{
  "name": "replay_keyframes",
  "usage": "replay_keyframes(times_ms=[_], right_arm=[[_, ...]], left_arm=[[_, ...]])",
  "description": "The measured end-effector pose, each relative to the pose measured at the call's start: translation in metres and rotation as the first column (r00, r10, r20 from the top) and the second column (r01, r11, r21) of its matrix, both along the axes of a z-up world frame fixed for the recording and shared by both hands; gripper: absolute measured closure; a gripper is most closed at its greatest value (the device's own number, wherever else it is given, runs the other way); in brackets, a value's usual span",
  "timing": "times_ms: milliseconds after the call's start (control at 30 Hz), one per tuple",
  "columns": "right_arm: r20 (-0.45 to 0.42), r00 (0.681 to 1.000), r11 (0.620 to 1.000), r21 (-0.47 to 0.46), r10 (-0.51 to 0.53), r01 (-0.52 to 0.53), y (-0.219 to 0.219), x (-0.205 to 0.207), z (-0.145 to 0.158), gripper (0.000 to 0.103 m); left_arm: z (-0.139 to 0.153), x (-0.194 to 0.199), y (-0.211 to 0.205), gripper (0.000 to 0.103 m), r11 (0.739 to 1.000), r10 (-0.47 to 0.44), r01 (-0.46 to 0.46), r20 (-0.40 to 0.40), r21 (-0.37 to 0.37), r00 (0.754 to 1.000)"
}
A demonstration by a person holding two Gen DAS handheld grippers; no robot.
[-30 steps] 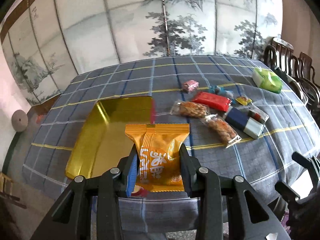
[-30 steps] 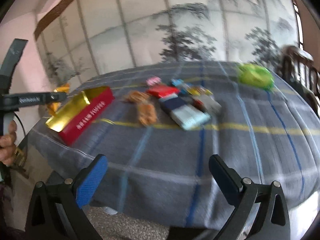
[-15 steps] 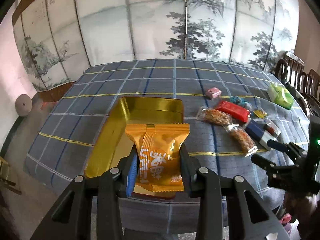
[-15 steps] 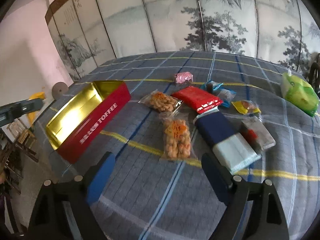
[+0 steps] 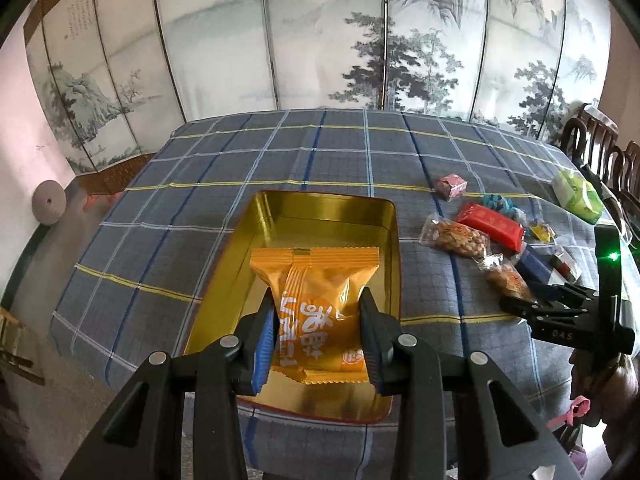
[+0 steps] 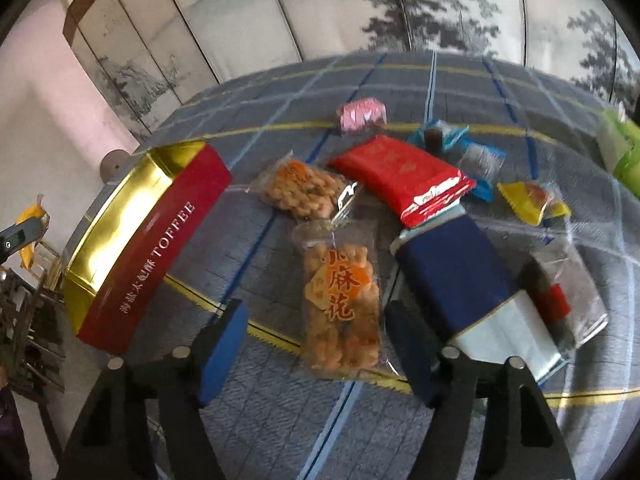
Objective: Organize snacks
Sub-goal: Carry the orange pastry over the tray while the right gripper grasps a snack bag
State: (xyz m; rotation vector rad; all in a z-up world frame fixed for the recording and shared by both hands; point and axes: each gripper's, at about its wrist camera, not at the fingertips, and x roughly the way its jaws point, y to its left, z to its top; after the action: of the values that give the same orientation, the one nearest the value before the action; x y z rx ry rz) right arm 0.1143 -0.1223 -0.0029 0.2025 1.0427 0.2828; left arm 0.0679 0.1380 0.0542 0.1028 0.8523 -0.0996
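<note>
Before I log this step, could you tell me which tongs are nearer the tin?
Left. The left tongs hold an orange packet over the tin; the right tongs are off beside it.

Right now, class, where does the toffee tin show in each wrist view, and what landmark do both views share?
Left wrist: tin at centre, open, behind the held orange packet.
Right wrist: tin at left, its red side facing us.
Shared landmark: red packet, right of the tin in both.
</note>
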Motion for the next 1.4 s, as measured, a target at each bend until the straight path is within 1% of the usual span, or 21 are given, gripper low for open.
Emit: replay_keyframes(times_ms=[200,233,267,300,333,433,533,633,767,867,933,1100,1167,1200,1233,1267,1300,1333,1400], right_arm=[[-0.024,1.000,0.999,-0.039,0.015,-0.016,0.004,0.016,-0.003,0.034],[-0.031,0.999,0.998,-0.055,0.017,-0.019,0.005,0.019,-0.003,0.038],[-0.035,0.999,0.995,-0.095,0.017,-0.020,0.009,0.020,-0.003,0.044],[-0.034,0.999,0.989,-0.145,0.019,-0.024,0.010,0.019,-0.003,0.066],[-0.036,0.999,0.986,-0.161,0.030,-0.036,0.012,0.018,-0.002,0.066],[-0.054,0.997,0.989,-0.130,0.059,-0.066,0.009,0.015,-0.001,0.066],[-0.044,0.997,0.996,-0.058,0.059,-0.062,0.002,0.001,0.003,0.066],[-0.029,0.999,0.999,0.023,0.042,-0.041,-0.006,-0.017,0.011,0.067],[-0.003,1.000,0.995,0.097,0.023,-0.022,-0.010,-0.036,0.025,0.066],[0.015,1.000,0.991,0.133,0.014,-0.016,-0.011,-0.040,0.035,0.066],[0.025,1.000,0.988,0.155,0.004,-0.008,-0.011,-0.042,0.042,0.066],[0.043,0.999,0.983,0.183,0.000,-0.008,-0.003,-0.041,0.053,0.066],[0.049,0.999,0.982,0.186,0.008,-0.017,0.001,-0.042,0.056,0.066],[0.050,0.999,0.982,0.187,0.010,-0.019,0.003,-0.042,0.057,0.066],[0.052,0.999,0.982,0.189,0.014,-0.024,0.005,-0.041,0.058,0.066],[0.053,0.998,0.981,0.191,0.017,-0.027,0.007,-0.041,0.059,0.066],[0.054,0.998,0.980,0.198,0.021,-0.031,0.008,-0.041,0.061,0.066],[0.052,0.998,0.978,0.206,0.022,-0.032,0.010,-0.040,0.061,0.066],[0.050,0.998,0.977,0.212,0.025,-0.035,0.014,-0.038,0.062,0.066]], left_arm=[[-0.004,0.019,0.003,0.069,1.000,0.002,-0.002,-0.017,-0.001,1.000],[-0.005,0.023,0.003,0.069,1.000,0.000,0.000,-0.019,-0.001,1.000],[-0.007,0.026,0.004,0.069,1.000,0.000,0.000,-0.020,0.001,1.000],[-0.009,0.032,0.004,0.069,1.000,0.000,0.001,-0.022,0.010,1.000],[-0.010,0.037,0.004,0.069,1.000,-0.002,0.002,-0.024,0.016,1.000],[-0.016,0.059,0.008,0.069,1.000,0.010,-0.009,-0.042,0.018,0.999],[-0.022,0.083,0.016,0.069,1.000,0.026,-0.026,-0.077,-0.001,0.997],[-0.030,0.103,0.021,0.069,0.999,0.042,-0.042,-0.104,0.000,0.994],[-0.043,0.123,0.020,0.069,0.998,0.054,-0.049,-0.112,0.050,0.992],[-0.051,0.134,0.022,0.069,0.996,0.066,-0.058,-0.124,0.062,0.990],[-0.056,0.142,0.022,0.069,0.996,0.065,-0.056,-0.132,0.065,0.989],[-0.072,0.158,0.020,0.066,0.994,0.054,-0.038,-0.152,0.105,0.987],[-0.075,0.161,0.020,0.062,0.994,0.044,-0.027,-0.159,0.106,0.986],[-0.076,0.162,0.021,0.057,0.993,0.047,-0.030,-0.149,0.117,0.988],[-0.076,0.162,0.022,0.049,0.993,0.048,-0.031,-0.141,0.116,0.989],[-0.075,0.161,0.023,0.044,0.994,0.044,-0.030,-0.133,0.108,0.990],[-0.074,0.160,0.024,0.037,0.995,0.039,-0.028,-0.124,0.093,0.992],[-0.071,0.157,0.026,0.032,0.997,0.033,-0.025,-0.111,0.070,0.993],[-0.065,0.152,0.030,0.030,0.998,0.037,-0.033,-0.084,0.051,0.996]])
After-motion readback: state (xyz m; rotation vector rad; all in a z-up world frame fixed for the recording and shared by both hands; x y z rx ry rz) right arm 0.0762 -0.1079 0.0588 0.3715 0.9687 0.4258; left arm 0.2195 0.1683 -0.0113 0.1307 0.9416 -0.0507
